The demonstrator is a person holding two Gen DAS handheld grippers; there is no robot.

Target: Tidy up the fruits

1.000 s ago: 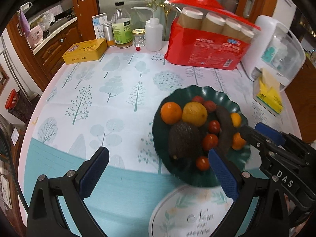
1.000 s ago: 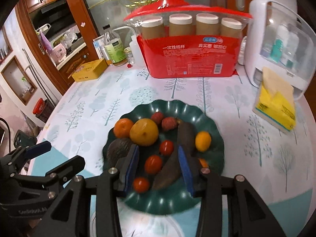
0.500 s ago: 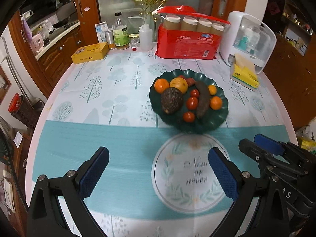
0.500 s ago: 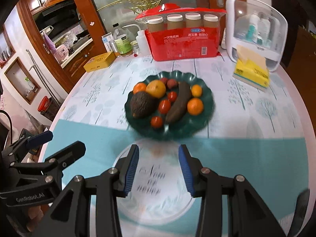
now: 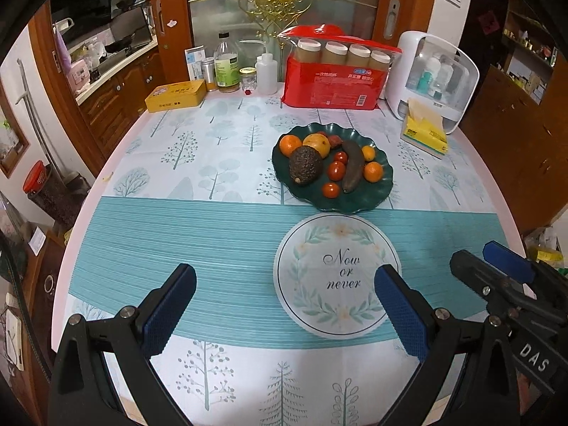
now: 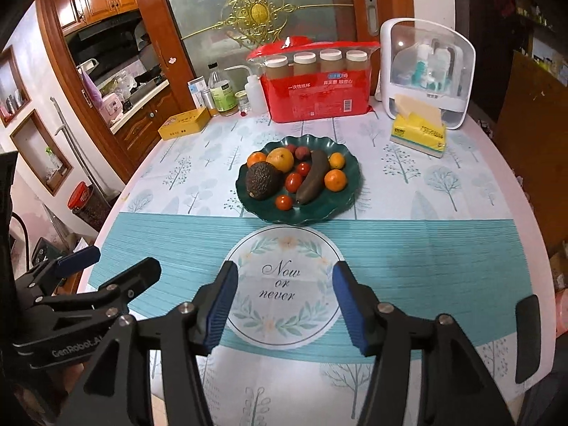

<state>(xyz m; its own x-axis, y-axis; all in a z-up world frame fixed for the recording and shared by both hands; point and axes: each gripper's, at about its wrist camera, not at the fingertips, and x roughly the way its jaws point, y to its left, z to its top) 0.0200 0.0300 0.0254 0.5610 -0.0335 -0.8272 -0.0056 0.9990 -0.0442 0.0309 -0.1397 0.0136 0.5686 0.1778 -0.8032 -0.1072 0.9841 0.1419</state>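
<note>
Tablecloth (image 5: 220, 135): white with pale blue-grey tree print, crossed by a teal striped band; white roundel (image 5: 337, 275) with green leaf wreath and dark script. Scalloped plate (image 6: 346, 197) dark green, carrying a dark brown avocado (image 6: 262, 180), orange tangerines (image 6: 335, 180), red cherry tomatoes (image 6: 293, 181). Gripper pads (image 5: 163, 316) blue on black frames; cup package (image 5: 335, 83) red; tin (image 5: 175, 95) yellow.

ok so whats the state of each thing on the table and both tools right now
left tool: open, empty
right tool: open, empty, jaws have just been opening
plate: on the table, holding all the fruit
avocado: lying on the plate
banana: dark, lying on the plate
cup pack: upright, top open
tissue pack: open, a sheet sticking up
yellow tin: lid shut
</note>
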